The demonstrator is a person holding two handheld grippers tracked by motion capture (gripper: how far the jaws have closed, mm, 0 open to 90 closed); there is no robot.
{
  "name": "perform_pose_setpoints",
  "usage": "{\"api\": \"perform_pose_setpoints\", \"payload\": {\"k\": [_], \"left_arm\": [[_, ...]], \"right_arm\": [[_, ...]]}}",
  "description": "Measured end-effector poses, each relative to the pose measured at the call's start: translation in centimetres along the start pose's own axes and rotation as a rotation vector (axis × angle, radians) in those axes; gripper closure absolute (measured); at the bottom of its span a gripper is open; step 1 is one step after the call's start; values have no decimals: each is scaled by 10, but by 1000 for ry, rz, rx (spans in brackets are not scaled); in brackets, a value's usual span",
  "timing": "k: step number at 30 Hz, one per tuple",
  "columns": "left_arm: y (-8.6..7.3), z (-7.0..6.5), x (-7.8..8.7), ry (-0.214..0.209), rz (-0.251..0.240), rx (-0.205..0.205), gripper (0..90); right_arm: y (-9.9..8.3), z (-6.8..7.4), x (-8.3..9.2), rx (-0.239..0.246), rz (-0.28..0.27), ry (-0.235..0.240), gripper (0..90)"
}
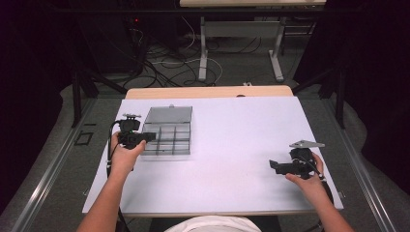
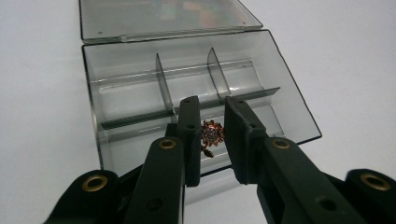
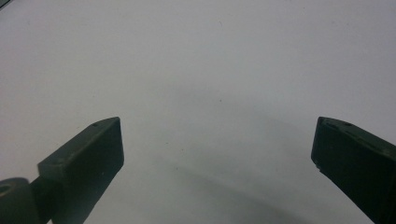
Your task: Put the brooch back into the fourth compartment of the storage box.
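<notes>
Covering most of the table, a white rectangular sheet [image 1: 227, 145] carries a clear smoky plastic compartment box [image 1: 167, 137] at its left, lid [image 1: 169, 114] folded flat behind it. Over the box's near edge the left gripper [image 2: 212, 133] pinches a small sparkly copper-toned flower-shaped bead [image 2: 211, 134] between nearly closed jaws, above a near compartment. Well apart at the right, the right gripper [image 1: 276, 166] hangs over bare sheet, jaws spread wide.

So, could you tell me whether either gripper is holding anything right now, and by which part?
The left gripper has a small sparkly reddish ornament between its jaws over the clear plastic compartment box; firm contact cannot be told. The right gripper holds nothing.
</notes>
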State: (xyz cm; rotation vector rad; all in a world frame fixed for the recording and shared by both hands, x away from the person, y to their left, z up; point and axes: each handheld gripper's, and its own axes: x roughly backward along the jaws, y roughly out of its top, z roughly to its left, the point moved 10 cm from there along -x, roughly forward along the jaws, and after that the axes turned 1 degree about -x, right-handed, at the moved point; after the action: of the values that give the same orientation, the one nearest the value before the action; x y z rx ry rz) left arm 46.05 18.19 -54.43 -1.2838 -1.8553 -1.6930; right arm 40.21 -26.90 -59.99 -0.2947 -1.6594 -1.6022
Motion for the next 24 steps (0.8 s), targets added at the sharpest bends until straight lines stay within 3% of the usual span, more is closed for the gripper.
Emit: {"api": "perform_pose_setpoints", "payload": {"k": [24], "left_arm": [[-9,27,-12,54,37,60,770]], "right_arm": [[0,-1,0,5,-1,0,24]]}}
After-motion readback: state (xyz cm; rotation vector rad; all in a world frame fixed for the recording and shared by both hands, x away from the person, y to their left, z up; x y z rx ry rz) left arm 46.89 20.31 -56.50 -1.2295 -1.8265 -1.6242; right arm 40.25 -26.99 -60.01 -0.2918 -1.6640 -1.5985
